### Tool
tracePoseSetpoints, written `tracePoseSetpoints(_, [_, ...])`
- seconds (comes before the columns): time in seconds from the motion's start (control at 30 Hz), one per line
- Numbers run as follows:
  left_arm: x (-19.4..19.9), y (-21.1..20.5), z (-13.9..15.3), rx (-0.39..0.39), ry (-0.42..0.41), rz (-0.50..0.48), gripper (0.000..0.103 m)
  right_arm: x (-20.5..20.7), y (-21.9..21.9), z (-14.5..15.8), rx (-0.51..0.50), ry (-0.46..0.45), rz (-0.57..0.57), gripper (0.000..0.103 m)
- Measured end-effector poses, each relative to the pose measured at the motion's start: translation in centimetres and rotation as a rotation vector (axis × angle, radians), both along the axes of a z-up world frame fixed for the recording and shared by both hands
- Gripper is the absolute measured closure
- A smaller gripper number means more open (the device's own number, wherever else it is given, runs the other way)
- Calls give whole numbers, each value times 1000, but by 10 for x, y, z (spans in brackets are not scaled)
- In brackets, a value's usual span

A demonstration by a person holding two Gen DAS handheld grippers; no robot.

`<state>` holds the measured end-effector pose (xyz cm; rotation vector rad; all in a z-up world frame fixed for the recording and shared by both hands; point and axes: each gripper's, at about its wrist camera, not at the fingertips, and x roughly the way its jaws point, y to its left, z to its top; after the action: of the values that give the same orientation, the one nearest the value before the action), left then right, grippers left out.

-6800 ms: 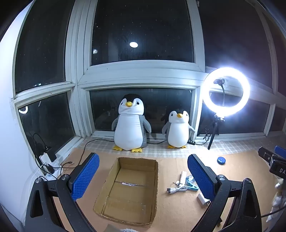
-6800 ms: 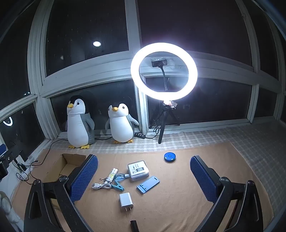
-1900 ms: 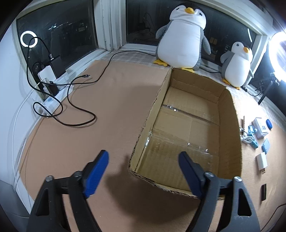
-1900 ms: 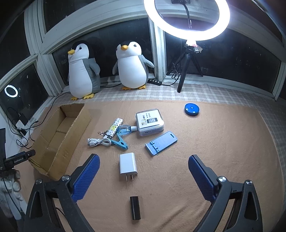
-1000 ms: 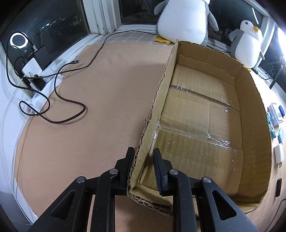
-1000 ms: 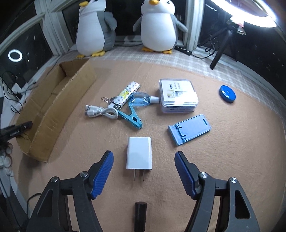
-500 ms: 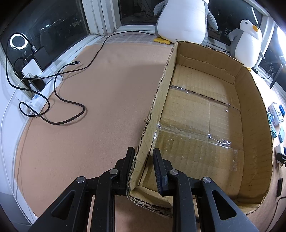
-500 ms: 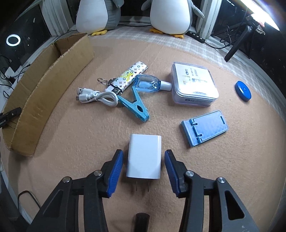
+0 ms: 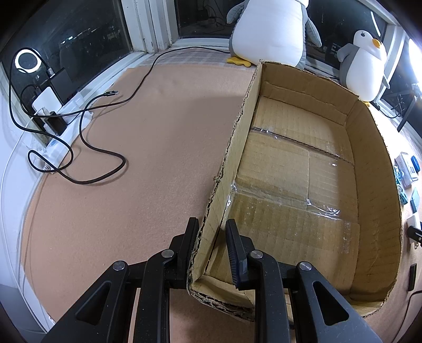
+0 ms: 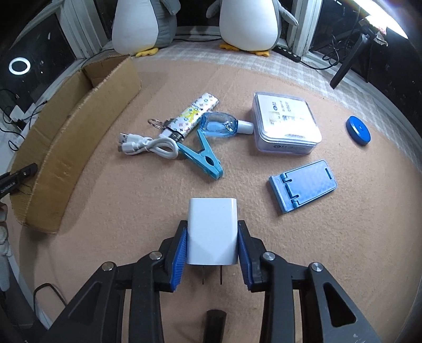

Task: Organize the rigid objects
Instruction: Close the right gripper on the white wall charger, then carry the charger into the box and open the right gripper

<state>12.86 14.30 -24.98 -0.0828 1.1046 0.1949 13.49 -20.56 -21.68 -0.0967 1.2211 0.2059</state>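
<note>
My left gripper (image 9: 211, 237) is shut on the near left wall of the empty cardboard box (image 9: 298, 219), one finger outside, one inside. The box also shows at the left of the right wrist view (image 10: 68, 137). My right gripper (image 10: 212, 242) is shut on the white charger plug (image 10: 212, 232), which rests on the tan mat with its prongs toward me. Beyond it lie a blue clothespin (image 10: 203, 155), a white USB cable (image 10: 147, 145), a patterned lighter (image 10: 192, 116), a small blue bottle (image 10: 221, 126), a clear plastic case (image 10: 286, 126), a blue phone stand (image 10: 303, 186) and a blue round cap (image 10: 358, 130).
Two plush penguins (image 10: 248, 23) stand at the window sill. Black cables (image 9: 87, 147) and a power strip (image 9: 50, 110) lie left of the box. A small black stick (image 10: 216, 324) lies just under my right gripper. A tripod leg (image 10: 345, 63) stands at the far right.
My right gripper moved down and closed its fingers onto the sides of the white charger plug. My left gripper stays clamped on the box wall.
</note>
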Motion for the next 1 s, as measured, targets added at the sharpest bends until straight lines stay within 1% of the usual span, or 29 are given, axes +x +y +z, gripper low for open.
tracePoseSetpoints(0.13, [0, 0, 0, 0, 0, 0, 80, -7, 8, 20, 56, -20, 9, 71])
tracePoseSetpoints(0.27, [0, 0, 0, 0, -2, -1, 80, -13, 29, 47, 97, -61, 54, 71])
tracePoseSetpoints(0.4, [0, 0, 0, 0, -2, -1, 80, -17, 60, 74, 137, -107, 122, 71])
tracePoseSetpoints(0.53, [1, -1, 1, 2, -3, -2, 80, -18, 94, 86, 164, -134, 190, 71])
tracePoseSetpoints(0.63, [1, -2, 1, 3, -6, -4, 80, -15, 118, 86, 176, -139, 230, 71])
tracePoseSetpoints(0.8, [0, -2, 0, 3, -10, -6, 80, -15, 158, 75, 184, -117, 293, 71])
tracePoseSetpoints(1.0, [-1, -2, 0, 3, -11, -7, 80, -19, 196, 55, 146, -88, 358, 71])
